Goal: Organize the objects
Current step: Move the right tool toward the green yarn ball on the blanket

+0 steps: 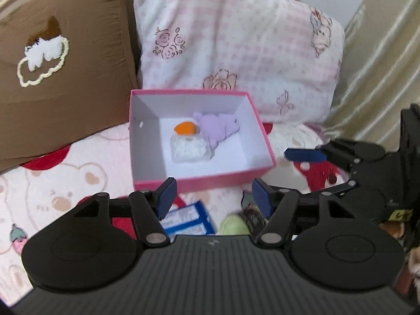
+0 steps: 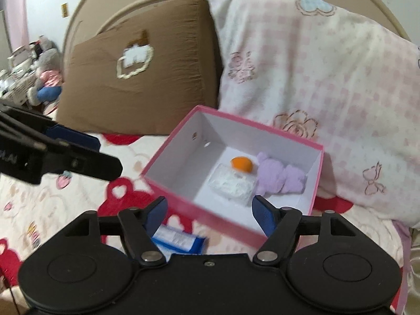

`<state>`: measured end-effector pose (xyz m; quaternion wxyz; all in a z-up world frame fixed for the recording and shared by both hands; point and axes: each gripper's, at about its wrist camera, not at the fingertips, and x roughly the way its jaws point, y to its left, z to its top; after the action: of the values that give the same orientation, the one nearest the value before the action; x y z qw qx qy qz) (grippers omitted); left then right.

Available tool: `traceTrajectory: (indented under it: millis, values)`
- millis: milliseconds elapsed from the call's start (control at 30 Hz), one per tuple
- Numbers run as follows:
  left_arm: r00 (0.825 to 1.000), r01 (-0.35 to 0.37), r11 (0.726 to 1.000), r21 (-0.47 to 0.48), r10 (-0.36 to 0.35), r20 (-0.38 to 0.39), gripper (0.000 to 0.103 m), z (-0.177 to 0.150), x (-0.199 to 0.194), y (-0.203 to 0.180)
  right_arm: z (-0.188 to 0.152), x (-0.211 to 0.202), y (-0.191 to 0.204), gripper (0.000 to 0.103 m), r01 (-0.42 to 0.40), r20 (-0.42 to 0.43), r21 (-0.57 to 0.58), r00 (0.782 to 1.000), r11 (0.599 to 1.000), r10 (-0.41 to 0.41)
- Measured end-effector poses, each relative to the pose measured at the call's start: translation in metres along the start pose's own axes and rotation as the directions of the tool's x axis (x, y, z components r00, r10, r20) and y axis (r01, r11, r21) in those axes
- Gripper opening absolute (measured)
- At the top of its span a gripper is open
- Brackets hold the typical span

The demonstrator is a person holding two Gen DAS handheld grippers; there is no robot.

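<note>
A pink box [image 1: 210, 181] [image 2: 170, 191] with a white inside sits open on the bed. In it lie a purple plush toy [image 1: 218, 128] [image 2: 278, 176], an orange piece [image 1: 185, 128] [image 2: 241, 163] and a clear packet [image 1: 189, 149] [image 2: 232, 183]. My left gripper [image 1: 214, 198] is open and empty just in front of the box. Under it lie a blue-and-white packet [image 1: 189, 219] [image 2: 181, 239], a pale green object [image 1: 233, 225] and a dark patterned object [image 1: 252, 216]. My right gripper [image 2: 208, 212] is open and empty over the box's near corner. It also shows in the left wrist view [image 1: 307, 155].
A brown pillow [image 1: 60, 65] [image 2: 147, 78] and a pink checked pillow [image 1: 236, 42] [image 2: 328, 78] lean against the headboard behind the box. The bedsheet [image 1: 65, 178] has bears and red hearts. A curtain [image 1: 380, 65] hangs at the right. Plush toys [image 2: 44, 73] sit far left.
</note>
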<state>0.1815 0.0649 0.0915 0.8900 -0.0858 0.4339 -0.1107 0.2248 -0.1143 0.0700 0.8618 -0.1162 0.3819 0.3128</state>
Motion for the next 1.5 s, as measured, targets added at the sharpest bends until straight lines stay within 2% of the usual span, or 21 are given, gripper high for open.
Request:
traceTrajectory:
  millis: [100,200,300,433,533,633,733,933,1167,1300,1500]
  values:
    - [1.000,-0.006,1.000,0.015,0.006,-0.017,0.068,-0.011,-0.013,-0.004,-0.010,-0.019,0.011,0.086,-0.012,0.014,-0.034,1.000,0.999,0.013]
    - [1.000,-0.003,1.000,0.005,0.003,-0.019,0.074,-0.020,-0.022,-0.004,-0.019,-0.035,0.022,0.097,0.032,0.040,-0.050,0.999,0.998,-0.030]
    - [1.000,-0.012,1.000,0.014,0.013,-0.022,0.079,-0.027,-0.024,-0.006,-0.027,-0.046,0.028,0.097,0.060,0.054,-0.074,0.997,0.995,-0.056]
    - [0.999,-0.001,1.000,0.019,0.002,-0.033,0.084,-0.036,-0.025,-0.009,-0.036,-0.062,0.033,0.097,0.045,0.069,-0.098,0.997,0.994,-0.038]
    - [0.998,0.027,0.999,0.037,-0.025,-0.052,0.086,-0.045,-0.025,-0.013,-0.046,-0.073,0.038,0.097,0.042,0.091,-0.122,0.995,0.992,-0.031]
    - [0.997,0.067,0.998,0.000,-0.067,-0.024,0.093,-0.055,-0.029,-0.012,-0.060,-0.081,0.040,0.097,0.024,0.100,-0.129,0.995,0.991,-0.011]
    - [0.996,0.081,0.997,-0.013,-0.081,-0.034,0.093,-0.064,-0.025,-0.015,-0.073,-0.086,0.042,0.097,0.004,0.094,-0.135,0.996,0.991,0.008]
    - [0.996,0.052,0.997,0.053,-0.047,-0.079,0.093,-0.085,-0.019,-0.035,-0.101,-0.098,0.048,0.097,-0.013,0.077,-0.189,0.997,0.982,0.028]
    - [0.991,0.077,0.995,0.061,-0.069,-0.117,0.093,-0.108,-0.005,-0.049,-0.132,-0.104,0.039,0.097,-0.030,0.071,-0.180,0.997,0.983,0.043]
    - [0.979,0.116,0.991,0.065,-0.103,-0.175,0.093,-0.119,0.007,-0.048,-0.146,-0.101,0.039,0.097,-0.034,0.060,-0.195,0.997,0.980,0.046]
    - [0.974,0.096,0.993,0.074,-0.079,-0.211,0.093,-0.137,0.018,-0.043,-0.165,-0.098,0.040,0.097,-0.030,0.037,-0.233,0.999,0.972,0.040]
